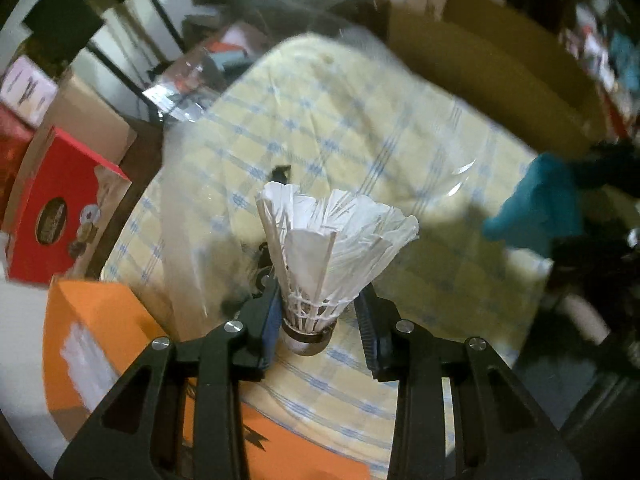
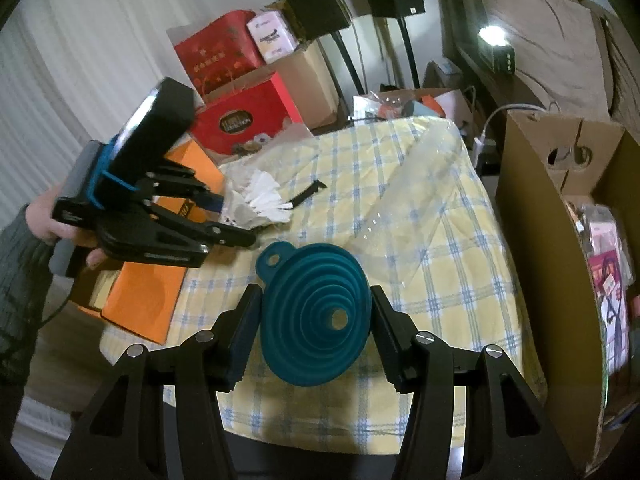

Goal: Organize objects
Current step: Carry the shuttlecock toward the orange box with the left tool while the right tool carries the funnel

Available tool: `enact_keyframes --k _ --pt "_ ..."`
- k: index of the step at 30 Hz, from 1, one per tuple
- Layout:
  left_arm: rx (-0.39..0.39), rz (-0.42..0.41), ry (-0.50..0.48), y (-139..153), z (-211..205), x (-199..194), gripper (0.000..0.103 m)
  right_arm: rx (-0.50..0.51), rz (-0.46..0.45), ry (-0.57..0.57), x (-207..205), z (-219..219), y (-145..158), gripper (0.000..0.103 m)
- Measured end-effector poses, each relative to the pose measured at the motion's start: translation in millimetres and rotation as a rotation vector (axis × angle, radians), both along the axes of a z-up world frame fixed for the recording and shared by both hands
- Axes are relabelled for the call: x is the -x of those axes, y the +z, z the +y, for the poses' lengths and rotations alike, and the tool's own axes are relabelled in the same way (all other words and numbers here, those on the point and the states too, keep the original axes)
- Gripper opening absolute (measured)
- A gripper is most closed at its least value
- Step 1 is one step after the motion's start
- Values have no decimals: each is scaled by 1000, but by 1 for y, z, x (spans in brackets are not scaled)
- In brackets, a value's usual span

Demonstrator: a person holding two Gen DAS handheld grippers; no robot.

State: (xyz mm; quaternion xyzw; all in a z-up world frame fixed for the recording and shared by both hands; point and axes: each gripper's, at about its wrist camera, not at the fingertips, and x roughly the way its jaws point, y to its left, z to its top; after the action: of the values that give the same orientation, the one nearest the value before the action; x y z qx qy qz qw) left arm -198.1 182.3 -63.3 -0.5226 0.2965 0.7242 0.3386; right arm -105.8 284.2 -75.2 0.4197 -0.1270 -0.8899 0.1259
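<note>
Shuttlecock clamped between left tongs.

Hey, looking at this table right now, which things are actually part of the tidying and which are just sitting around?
Part of the job:
- shuttlecock, held in the left gripper
- teal funnel, held in the right gripper

Just lying about:
- orange box at the table's left edge
- red gift box behind it
- clear plastic sheet on the checked cloth
- small black piece on the cloth
- cardboard box to the right

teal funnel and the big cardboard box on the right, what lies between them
In the right wrist view, a clear plastic sheet on yellow checked cloth lies between them.
</note>
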Motion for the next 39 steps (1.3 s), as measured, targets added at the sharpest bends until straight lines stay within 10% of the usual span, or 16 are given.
enact_keyframes --k 11,39 --pt "-336 36 207 60 -62 -28 33 -23 56 25 5 -18 29 54" --pt "-483 265 689 86 -222 -87 33 49 121 253 34 -140 82 54"
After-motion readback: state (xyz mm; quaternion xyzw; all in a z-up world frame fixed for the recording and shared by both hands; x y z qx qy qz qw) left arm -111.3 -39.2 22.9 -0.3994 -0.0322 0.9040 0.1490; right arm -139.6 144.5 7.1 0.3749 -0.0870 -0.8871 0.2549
